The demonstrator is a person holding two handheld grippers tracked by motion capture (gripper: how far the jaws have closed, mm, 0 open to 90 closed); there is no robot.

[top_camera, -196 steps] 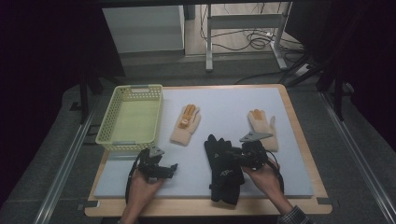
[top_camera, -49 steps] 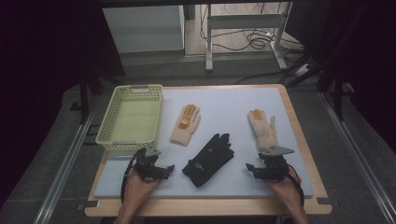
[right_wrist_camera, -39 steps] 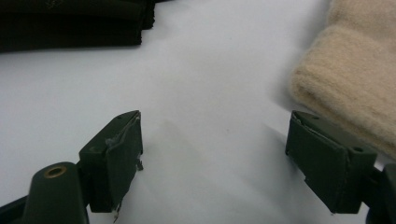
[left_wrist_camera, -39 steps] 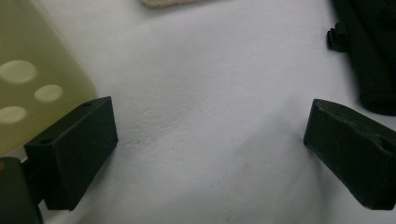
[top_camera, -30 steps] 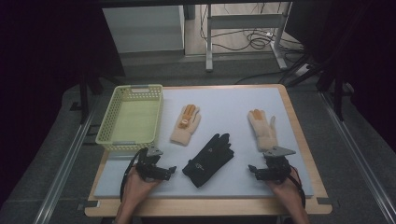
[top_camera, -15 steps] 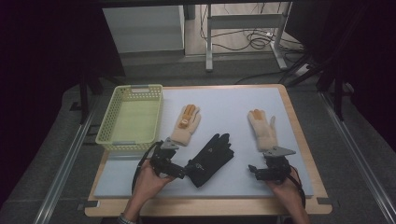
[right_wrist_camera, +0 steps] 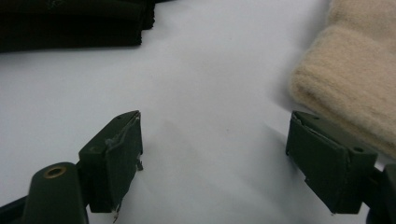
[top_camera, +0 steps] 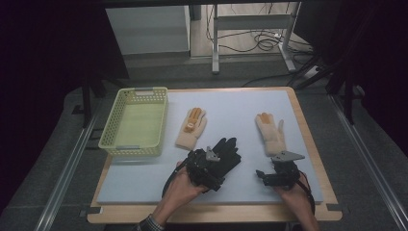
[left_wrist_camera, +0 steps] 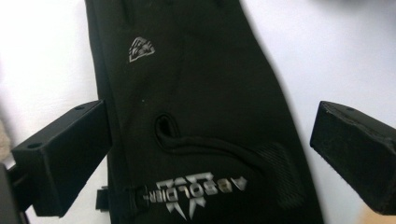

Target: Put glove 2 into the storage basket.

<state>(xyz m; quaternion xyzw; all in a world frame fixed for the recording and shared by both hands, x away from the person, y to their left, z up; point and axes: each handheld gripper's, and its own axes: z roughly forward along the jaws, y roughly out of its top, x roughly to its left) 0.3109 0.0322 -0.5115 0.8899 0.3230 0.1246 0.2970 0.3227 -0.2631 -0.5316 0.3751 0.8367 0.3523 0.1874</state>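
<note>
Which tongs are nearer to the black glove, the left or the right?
Left. The left tongs are over the black glove, open jaws either side of it. The right tongs rest apart, to its right.

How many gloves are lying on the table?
3 visible: a black glove under the left claw, a cream glove with orange patches beside the basket, and a cream glove ahead of the right claw. A second black glove may lie beneath.

Bare pale-blue foam mat lies open left of the black fabric gloves; green plastic basket apparently blocks beyond.
</note>
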